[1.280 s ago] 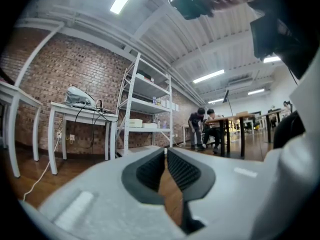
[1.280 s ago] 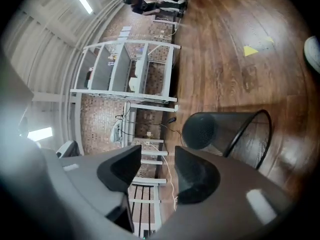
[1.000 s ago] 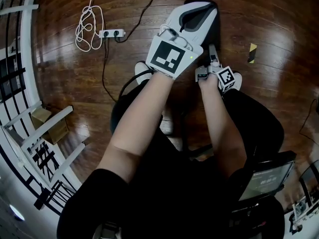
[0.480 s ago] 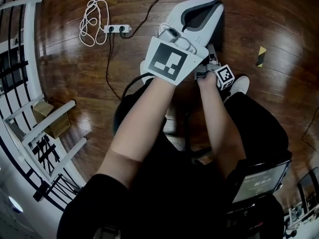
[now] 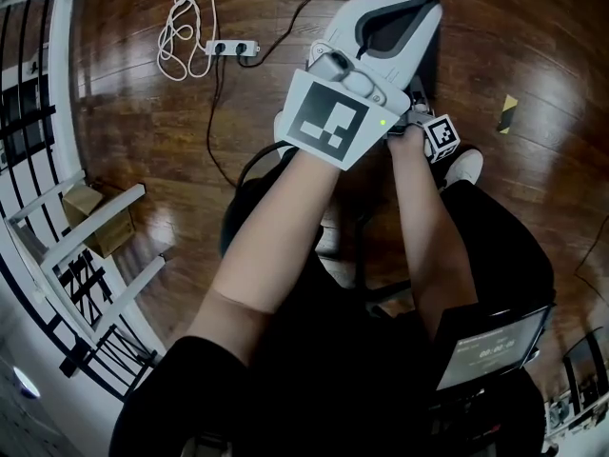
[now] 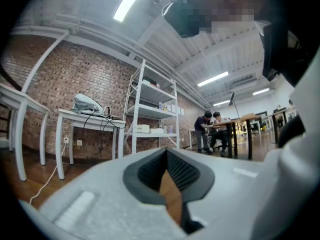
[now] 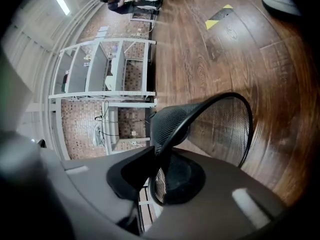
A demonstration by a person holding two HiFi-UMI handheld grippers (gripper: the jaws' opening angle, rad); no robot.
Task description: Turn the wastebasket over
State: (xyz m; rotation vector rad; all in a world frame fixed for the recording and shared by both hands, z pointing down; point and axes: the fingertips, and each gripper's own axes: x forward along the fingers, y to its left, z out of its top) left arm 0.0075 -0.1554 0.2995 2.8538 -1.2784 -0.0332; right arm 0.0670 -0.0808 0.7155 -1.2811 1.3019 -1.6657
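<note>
The right gripper [image 7: 157, 156] has closed in: the black mesh wastebasket [image 7: 220, 129], clear of it before, now has its rim clamped between the jaws and is tipped, with the glossy wooden floor [image 7: 240, 49] behind it. White shelving [image 7: 107, 66] stands against a brick wall [image 6: 65, 79]. A power strip [image 5: 233, 49] lies on the floor. The left gripper [image 6: 166, 151] is pinched together and empty.

Head view: wastebasket [image 5: 431, 65] mostly hidden behind left tool [image 5: 395, 27].
</note>
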